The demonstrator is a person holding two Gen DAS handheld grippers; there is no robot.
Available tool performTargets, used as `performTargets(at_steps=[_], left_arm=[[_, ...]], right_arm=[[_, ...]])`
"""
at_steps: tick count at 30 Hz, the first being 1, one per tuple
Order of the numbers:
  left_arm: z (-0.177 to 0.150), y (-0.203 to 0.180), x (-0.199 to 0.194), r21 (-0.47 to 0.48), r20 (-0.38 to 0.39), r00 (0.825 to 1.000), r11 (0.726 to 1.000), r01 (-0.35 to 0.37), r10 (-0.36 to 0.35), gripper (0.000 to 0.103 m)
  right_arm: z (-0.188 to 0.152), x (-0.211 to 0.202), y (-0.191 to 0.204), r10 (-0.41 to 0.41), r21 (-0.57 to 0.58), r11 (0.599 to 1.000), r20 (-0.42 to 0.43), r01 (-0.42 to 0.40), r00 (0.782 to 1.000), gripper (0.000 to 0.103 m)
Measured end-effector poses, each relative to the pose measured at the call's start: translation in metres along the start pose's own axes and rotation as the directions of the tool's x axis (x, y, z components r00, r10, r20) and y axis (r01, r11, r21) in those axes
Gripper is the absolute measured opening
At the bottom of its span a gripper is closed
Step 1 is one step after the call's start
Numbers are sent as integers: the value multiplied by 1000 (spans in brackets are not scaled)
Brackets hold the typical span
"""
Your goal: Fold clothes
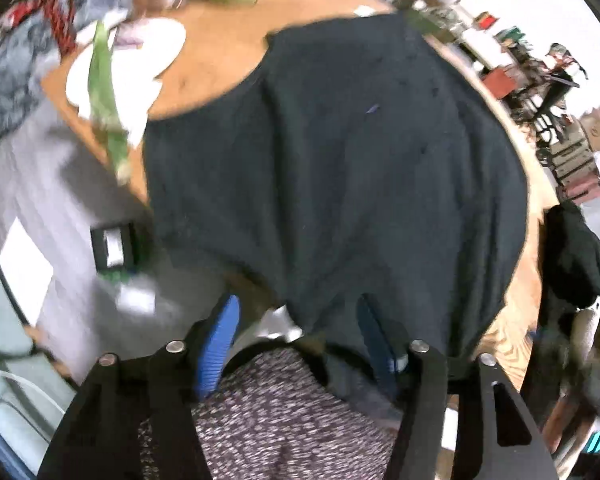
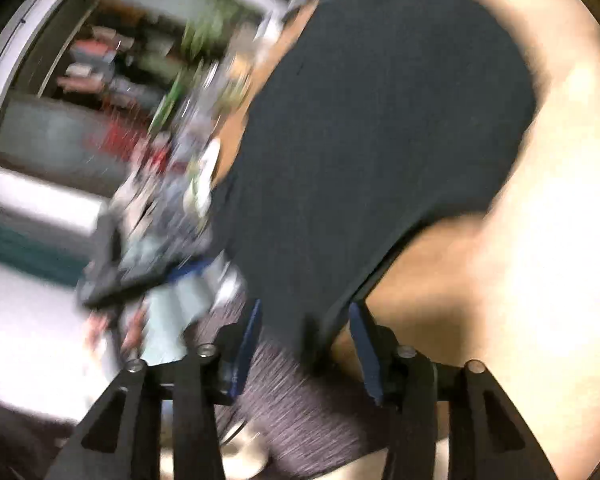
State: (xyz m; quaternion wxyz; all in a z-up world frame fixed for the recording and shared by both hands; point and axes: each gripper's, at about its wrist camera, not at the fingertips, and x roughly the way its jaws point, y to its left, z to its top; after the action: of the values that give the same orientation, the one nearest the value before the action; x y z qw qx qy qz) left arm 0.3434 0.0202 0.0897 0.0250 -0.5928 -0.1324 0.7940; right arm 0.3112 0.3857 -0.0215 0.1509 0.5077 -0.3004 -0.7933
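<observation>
Dark garment lies spread over the wooden table, covering most of the top; near edge hangs off the table's front toward both cameras. Cloth shows shallow wrinkles running lengthwise. In the right wrist view the same garment fills the centre, bare table bright and washed out to its right.

Left gripper: jaws spread, blue pads wide apart. Garment's hanging hem sits at the fingertips, draped over the right-hand pad; no pinch visible. Right gripper: jaws spread, a corner of the hem hangs down between the pads; pads do not press on it. This view is heavily motion-blurred, so contact cannot be told finely.

Below both grippers: speckled grey-purple fabric, worn by the person.

Table, far left: white cloth with a long green leaf across it. Beyond it a grey patterned heap. Another dark garment hangs over something at the right of the left wrist view. Far edge of table cluttered with boxes. Room beyond: shelves of mixed items, white floor, blurred.
</observation>
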Motion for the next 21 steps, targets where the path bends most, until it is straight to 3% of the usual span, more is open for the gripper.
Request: performTargets(at_steps=[2, 7, 12, 13, 15, 16, 17, 21], left_arm=[[4, -19, 3, 55, 1, 1000, 998, -3, 3, 64], [11, -63, 45, 185, -79, 992, 979, -86, 102, 64], [6, -97, 81, 364, -92, 960, 906, -216, 266, 64], [6, -99, 87, 380, -96, 953, 896, -231, 287, 64], [9, -97, 95, 389, -122, 945, 891, -234, 302, 64], [11, -95, 98, 386, -135, 945, 894, -226, 297, 65], [14, -92, 99, 376, -149, 948, 903, -207, 280, 65], [30, -76, 95, 272, -205, 968, 958, -89, 148, 65]], right_arm=[[30, -13, -27, -113, 30, 993, 85, 111, 990, 56], [101, 12, -90, -216, 170, 965, 79, 200, 973, 57], [131, 46, -99, -196, 236, 956, 69, 174, 978, 64], [134, 49, -102, -185, 249, 955, 73, 162, 980, 59], [136, 48, -113, -139, 289, 951, 102, 105, 985, 37], [139, 49, -113, -122, 294, 952, 125, 81, 985, 22], [141, 46, -108, -109, 278, 958, 154, 62, 982, 14], [137, 37, -43, 25, 66, 997, 241, -42, 970, 11]])
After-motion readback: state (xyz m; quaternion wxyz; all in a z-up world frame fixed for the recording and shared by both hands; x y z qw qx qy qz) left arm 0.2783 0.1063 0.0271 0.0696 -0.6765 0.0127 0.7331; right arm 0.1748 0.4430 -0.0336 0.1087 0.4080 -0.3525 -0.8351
